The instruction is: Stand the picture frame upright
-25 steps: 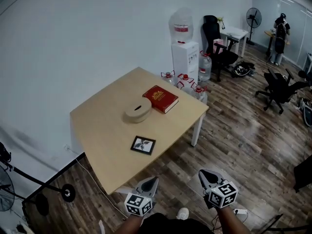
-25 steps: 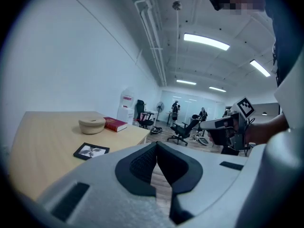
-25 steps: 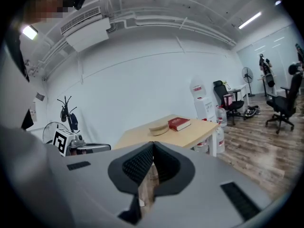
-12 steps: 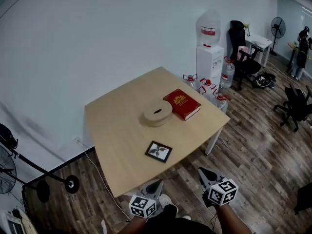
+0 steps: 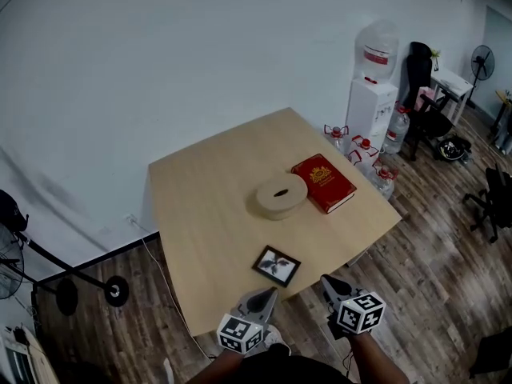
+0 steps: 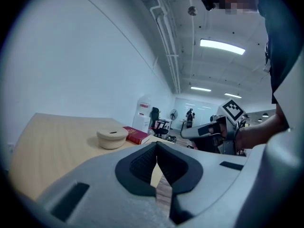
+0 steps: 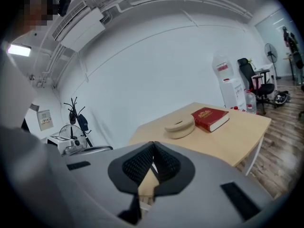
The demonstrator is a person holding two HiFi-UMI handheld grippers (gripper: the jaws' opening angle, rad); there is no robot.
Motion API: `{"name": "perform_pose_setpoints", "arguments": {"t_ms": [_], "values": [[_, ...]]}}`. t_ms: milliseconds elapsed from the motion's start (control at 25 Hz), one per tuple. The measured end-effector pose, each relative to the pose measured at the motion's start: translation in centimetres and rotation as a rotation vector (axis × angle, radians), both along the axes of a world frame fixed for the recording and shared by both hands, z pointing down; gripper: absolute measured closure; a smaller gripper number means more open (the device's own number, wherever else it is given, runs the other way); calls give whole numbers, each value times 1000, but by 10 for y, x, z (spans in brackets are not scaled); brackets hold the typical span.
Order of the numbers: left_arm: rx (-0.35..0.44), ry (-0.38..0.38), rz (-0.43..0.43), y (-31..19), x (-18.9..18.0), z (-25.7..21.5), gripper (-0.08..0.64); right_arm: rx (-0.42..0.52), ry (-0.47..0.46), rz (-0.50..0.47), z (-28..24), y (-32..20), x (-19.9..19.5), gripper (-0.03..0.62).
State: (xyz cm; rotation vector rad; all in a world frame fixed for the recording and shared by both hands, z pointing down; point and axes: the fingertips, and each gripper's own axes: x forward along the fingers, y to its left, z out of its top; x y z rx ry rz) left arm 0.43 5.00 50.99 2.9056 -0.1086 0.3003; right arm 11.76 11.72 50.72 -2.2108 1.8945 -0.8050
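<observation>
Jaws pressed together on left gripper (image 5: 268, 293) and right gripper (image 5: 326, 280); I'd spread one before pinching the flat picture frame (image 5: 277, 265) at the table's (image 5: 204, 214) six o'clock edge

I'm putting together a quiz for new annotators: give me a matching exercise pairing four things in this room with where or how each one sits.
Things: 1 picture frame; 2 book; 3 round beige container; 4 water dispenser.
Descriptions: A stands on the floor against the wall; B lies flat near the person's edge of the table; C red, closed, beside the container; D mid-table, slot in its lid.
Pairs: 1-B; 2-C; 3-D; 4-A.
</observation>
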Motion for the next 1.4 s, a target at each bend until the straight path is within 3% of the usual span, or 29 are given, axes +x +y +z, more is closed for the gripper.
{"name": "perform_pose_setpoints", "arguments": {"t_ms": [400, 760, 1080, 1400], "values": [[-1, 3, -38, -75, 4, -4, 560, -52, 31, -123, 6, -85, -1, 583], [-20, -34, -120, -111, 10, 13, 560, -85, 28, -253, 22, -123, 6, 583], [-19, -23, -272, -128, 18, 5, 559, -131, 83, -381, 38, -153, 33, 583], [-35, -126, -373, -130, 3, 37, 560, -229, 135, -517, 70, -167, 32, 581]]}}
